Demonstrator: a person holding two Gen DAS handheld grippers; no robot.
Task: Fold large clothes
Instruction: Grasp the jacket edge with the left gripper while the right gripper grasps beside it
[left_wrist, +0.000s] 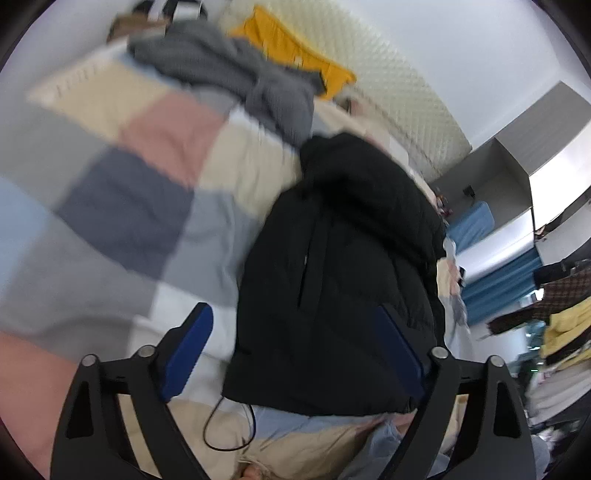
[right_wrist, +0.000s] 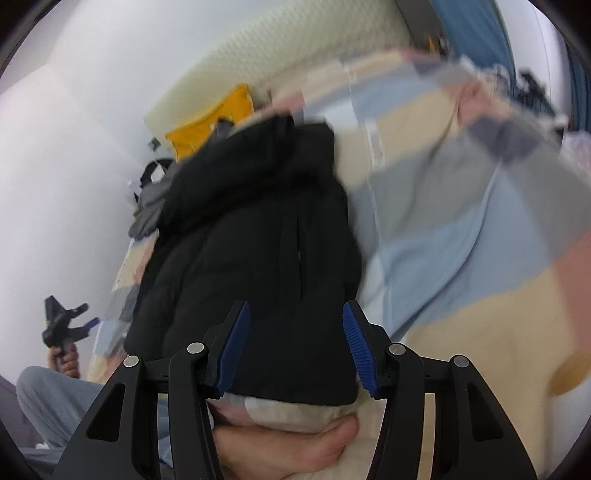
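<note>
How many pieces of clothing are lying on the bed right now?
3: a black puffer jacket in the middle of the patchwork quilt, a crumpled gray sweater beyond it, and a yellow garment by the headboard. More may be hidden.

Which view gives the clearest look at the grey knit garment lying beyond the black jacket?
The left wrist view: the grey knit garment lies spread across the patchwork bedspread, partly over the yellow garment. In the right wrist view the black jacket hides most of it; only a small grey patch shows at the jacket's left edge.
</note>
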